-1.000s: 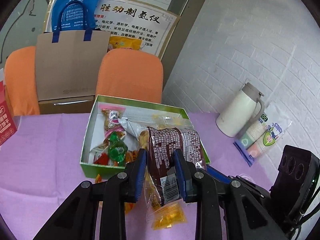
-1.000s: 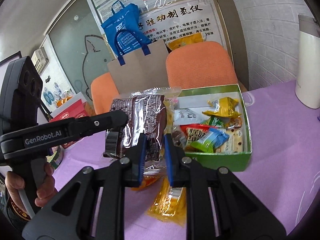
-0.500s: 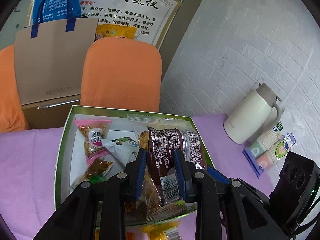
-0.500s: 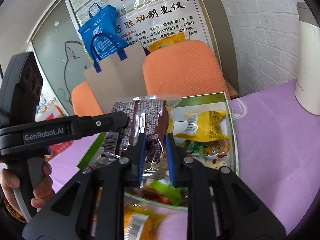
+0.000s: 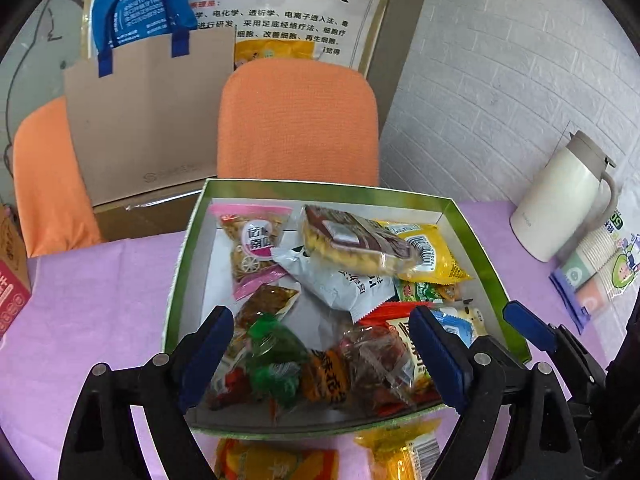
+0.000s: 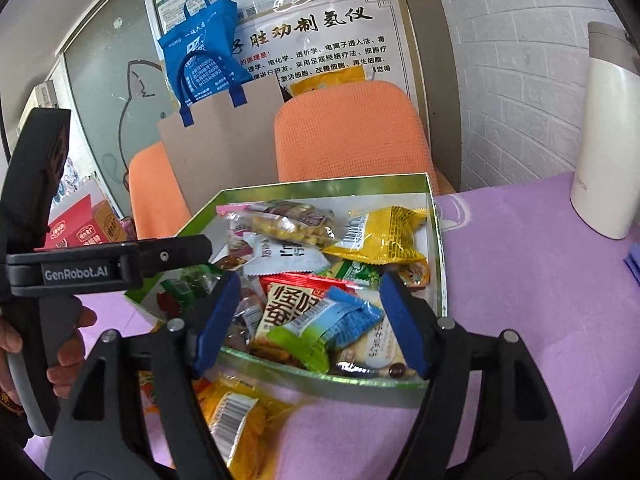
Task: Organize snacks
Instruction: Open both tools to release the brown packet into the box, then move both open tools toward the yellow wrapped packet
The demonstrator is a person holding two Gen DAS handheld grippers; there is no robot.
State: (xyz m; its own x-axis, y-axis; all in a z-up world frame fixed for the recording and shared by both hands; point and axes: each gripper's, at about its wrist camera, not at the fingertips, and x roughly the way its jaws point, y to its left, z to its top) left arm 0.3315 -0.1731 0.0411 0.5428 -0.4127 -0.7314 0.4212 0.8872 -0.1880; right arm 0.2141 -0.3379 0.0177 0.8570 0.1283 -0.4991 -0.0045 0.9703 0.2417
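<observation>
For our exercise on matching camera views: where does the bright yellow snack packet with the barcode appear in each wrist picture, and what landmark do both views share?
Left wrist view: yellow packet lies right of centre, by the green box's right wall, partly under a brown-and-yellow snack bag.
Right wrist view: yellow packet lies right of centre, in the box's far right corner.
Shared landmark: orange chair back behind the box.

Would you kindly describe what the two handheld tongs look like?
Both the left tongs and right tongs have black angular arms with silver screws and blue padded tips. The left one's black body carries white "GenRobot.AI" lettering and a grey handle.
</observation>
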